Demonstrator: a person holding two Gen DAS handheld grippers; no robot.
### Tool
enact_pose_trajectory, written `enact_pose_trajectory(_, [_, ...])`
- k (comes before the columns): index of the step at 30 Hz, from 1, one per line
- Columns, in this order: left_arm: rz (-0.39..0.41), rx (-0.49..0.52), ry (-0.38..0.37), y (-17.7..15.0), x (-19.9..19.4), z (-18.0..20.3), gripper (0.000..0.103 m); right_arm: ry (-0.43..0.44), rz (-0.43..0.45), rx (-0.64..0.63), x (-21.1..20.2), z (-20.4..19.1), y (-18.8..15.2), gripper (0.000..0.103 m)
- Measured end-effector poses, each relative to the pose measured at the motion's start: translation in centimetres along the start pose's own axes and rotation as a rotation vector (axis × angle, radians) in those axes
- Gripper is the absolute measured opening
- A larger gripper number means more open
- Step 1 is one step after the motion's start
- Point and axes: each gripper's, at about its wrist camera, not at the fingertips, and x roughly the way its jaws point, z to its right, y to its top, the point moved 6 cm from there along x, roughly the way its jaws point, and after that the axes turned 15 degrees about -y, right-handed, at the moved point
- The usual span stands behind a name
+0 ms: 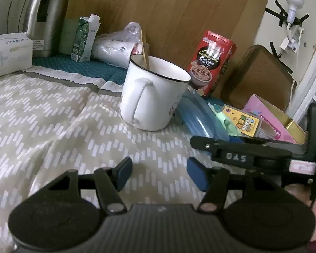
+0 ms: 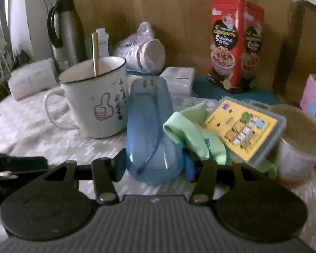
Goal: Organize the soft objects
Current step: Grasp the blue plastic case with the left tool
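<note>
A green cloth (image 2: 191, 132) lies crumpled on the patterned tablecloth, partly under a yellow card box (image 2: 242, 126). It also shows in the left wrist view (image 1: 227, 122). A blue translucent case (image 2: 151, 132) lies between the fingers of my right gripper (image 2: 154, 166), whose pads sit at both its sides. My left gripper (image 1: 158, 172) is open and empty over the tablecloth, in front of a white mug (image 1: 151, 97). The right gripper's body (image 1: 252, 154) shows in the left wrist view.
A red tin (image 2: 236, 44), a steel thermos (image 2: 67, 31), a bagged white jar (image 2: 143, 50), a tissue pack (image 1: 8, 52), a carton (image 1: 84, 40), a tape roll (image 2: 299, 141) and a pink box (image 2: 313, 101) crowd the table. A wooden board stands behind.
</note>
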Motion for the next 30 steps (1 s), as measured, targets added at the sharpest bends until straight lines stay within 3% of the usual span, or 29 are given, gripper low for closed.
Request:
enact_pose_trajectory(7, [-0.015,0.015,-0.019,-0.5,-0.6,1.2,0.067,0.029,-0.009,-0.031,-5.2,-0.1,-3.4,0.056])
enact_pose_trajectory(11, [-0.014,0.003,-0.044,-0.8,-1.7,1.7,0.080,0.115,-0.001,-0.126,-8.0,-3.0,-5.6,0.056])
enact_pose_trajectory(16, [0.002,-0.016,-0.026,-1.0,-3.7,1.1,0.081,0.204,0.023,-0.207,-7.8,-8.9,-5.2,0.056])
enact_pose_trajectory(22, [0.030,-0.042,0.112,-0.2,-5.9,-2.4,0.082,0.167,0.058,-0.244,-4.3,-13.9,-2.3,0.058])
enact_pose_trajectory(24, [0.036,-0.062,0.151,0.5,-6.0,-4.1,0.082,0.139,0.059,-0.234,-3.6,-14.3,-1.6,0.064])
enact_pose_trajectory(27, [0.041,-0.102,0.132,1.9,-5.4,-5.8,0.079,0.128,0.068,-0.233,-4.2,-14.0,-2.0,0.075])
enact_pose_trajectory(30, [0.043,-0.116,0.109,3.2,-4.6,-6.8,0.075,0.128,0.092,-0.235,-5.3,-13.4,-2.8,0.077])
